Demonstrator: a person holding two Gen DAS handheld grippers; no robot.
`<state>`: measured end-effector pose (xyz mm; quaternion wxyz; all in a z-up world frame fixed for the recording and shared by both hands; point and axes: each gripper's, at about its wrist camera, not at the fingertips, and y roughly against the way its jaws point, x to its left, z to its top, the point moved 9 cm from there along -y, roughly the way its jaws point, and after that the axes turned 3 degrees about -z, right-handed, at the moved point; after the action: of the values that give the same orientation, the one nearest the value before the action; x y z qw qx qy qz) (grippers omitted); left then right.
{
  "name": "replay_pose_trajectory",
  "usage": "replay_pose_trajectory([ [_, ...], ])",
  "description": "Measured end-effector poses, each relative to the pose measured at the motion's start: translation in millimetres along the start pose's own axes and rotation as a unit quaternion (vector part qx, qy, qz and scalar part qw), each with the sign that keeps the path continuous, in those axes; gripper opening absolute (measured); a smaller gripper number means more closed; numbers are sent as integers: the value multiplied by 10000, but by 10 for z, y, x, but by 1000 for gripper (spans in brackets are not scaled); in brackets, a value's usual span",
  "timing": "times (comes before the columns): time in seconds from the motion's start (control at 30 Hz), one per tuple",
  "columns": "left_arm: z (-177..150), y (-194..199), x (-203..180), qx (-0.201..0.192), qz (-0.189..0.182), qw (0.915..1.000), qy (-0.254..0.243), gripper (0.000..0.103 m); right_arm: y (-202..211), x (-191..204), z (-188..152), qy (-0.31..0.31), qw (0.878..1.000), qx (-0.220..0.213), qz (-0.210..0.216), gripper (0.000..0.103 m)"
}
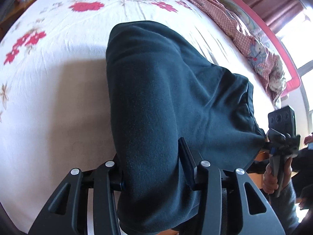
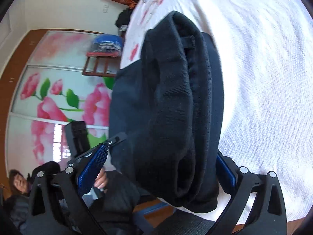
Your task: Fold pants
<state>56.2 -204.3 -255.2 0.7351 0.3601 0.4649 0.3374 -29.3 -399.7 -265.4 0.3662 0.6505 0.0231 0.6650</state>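
Dark navy fleece pants (image 1: 160, 101) hang lifted over the white bedspread with red flowers (image 1: 49, 78). My left gripper (image 1: 152, 166) is shut on a thick bunch of the pants, which fills the gap between its fingers. My right gripper (image 2: 162, 168) has the pants' folded waistband end (image 2: 176, 107) between its blue-padded fingers (image 2: 92, 168); the left pad stands apart from the cloth, so the grip is unclear. The right gripper also shows at the right of the left wrist view (image 1: 281, 137), at the cloth's corner.
A red patterned quilt and pillow (image 1: 254, 45) lie along the bed's far side. A wardrobe with pink flower doors (image 2: 58, 101), a wooden chair with a blue bundle (image 2: 103, 58) and a seated person (image 2: 17, 184) are beside the bed.
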Motion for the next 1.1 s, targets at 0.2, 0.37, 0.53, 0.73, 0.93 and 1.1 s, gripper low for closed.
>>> replay_pose_trajectory([
  [0.2,-36,-57,143,59,-286,9991,297,49,123,-81,-112,-261,9970,405,-598,100],
  [0.37,-10,-54,105,111,-215,9995,205,49,63,-112,-405,-259,9904,751,-1136,100],
  [0.53,7,-66,72,217,-161,9995,157,49,67,-37,-418,-1067,9926,148,554,100],
  [0.73,8,-99,54,327,-201,9990,224,52,18,-141,-308,-1296,9889,-321,658,100],
  [0.93,1,-129,69,332,-173,9991,183,57,101,-93,-317,-1108,9922,-547,166,100],
  [1.1,-1,-131,62,330,-193,9991,174,57,162,-201,-226,-1009,9936,-500,-72,100],
])
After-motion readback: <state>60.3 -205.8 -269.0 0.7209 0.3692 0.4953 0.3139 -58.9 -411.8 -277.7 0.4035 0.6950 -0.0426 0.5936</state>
